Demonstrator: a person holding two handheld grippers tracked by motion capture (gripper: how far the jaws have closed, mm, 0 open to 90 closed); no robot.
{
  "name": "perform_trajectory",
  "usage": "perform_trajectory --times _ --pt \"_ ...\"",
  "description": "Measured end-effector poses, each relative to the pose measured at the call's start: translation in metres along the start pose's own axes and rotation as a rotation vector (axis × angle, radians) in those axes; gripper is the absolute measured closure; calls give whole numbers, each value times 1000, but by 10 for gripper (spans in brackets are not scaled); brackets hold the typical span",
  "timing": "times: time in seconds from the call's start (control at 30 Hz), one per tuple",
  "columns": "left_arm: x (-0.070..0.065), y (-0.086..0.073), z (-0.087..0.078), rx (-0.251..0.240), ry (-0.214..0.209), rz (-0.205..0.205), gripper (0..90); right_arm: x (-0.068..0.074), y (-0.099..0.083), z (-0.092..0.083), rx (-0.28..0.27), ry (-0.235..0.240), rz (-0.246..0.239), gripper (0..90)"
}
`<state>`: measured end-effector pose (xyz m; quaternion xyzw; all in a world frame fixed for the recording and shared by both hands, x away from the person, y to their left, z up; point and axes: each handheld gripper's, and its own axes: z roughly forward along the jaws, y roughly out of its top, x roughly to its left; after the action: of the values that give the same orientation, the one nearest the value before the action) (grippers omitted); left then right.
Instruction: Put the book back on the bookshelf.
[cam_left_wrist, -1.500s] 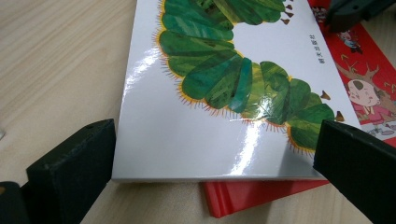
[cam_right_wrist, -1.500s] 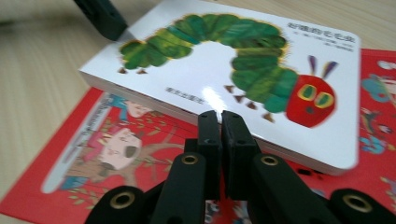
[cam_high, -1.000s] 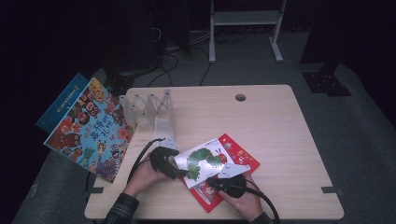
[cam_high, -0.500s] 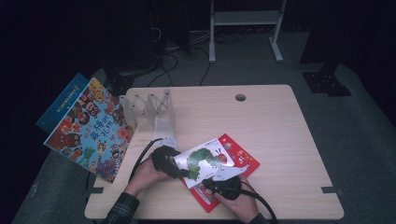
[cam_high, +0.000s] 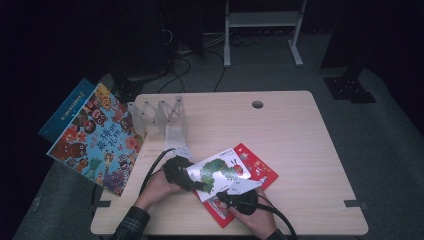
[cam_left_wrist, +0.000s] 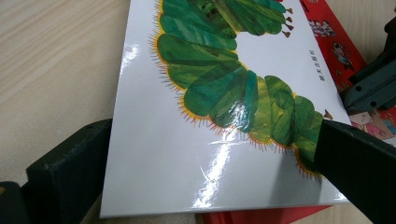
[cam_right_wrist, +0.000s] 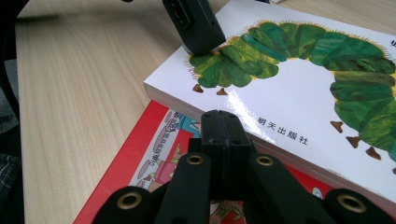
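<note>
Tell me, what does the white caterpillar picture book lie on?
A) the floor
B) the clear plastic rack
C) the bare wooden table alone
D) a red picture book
D: the white caterpillar picture book overlaps a red picture book, whose red cover shows beneath its edge in both gripper views.

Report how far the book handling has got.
Done: two picture books lean on the rack. In hand: the left gripper straddles the caterpillar book, which lies on the red book; the right gripper, shut, rests at their near edge. Left: both books remain flat on the table.
</note>
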<state>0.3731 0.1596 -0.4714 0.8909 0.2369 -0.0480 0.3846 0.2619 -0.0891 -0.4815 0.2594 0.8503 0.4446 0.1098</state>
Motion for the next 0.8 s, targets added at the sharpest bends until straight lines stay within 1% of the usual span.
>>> perform_trajectory --times 0.23,0.37,0.47,0.53,0.6,0.67,0.7,0.77,0.8 --pt "-1 2 0 3 10 -9 0 0 0 1 -1 -5 3 893" --pt "-1 4 -4 -14 7 -16 0 0 1 1 -1 -2 4 894" --pt "-4 8 -8 -28 17 -2 0 -1 1 2 0 -4 1 894" --pt "-5 10 -11 -39 18 6 0 0 2 2 4 -4 7 895" --pt "-7 12 -15 -54 17 3 0 0 2 2 5 -2 7 894" --pt "-8 13 -18 -64 15 17 0 -1 2 2 2 -2 0 894" --pt "-9 14 -19 -75 12 9 0 -1 2 2 3 -2 2 895" --pt "-9 15 -21 -85 9 14 0 -1 2 2 2 0 3 895" --pt "-10 15 -21 -86 7 10 0 -1 2 2 2 -1 2 895"
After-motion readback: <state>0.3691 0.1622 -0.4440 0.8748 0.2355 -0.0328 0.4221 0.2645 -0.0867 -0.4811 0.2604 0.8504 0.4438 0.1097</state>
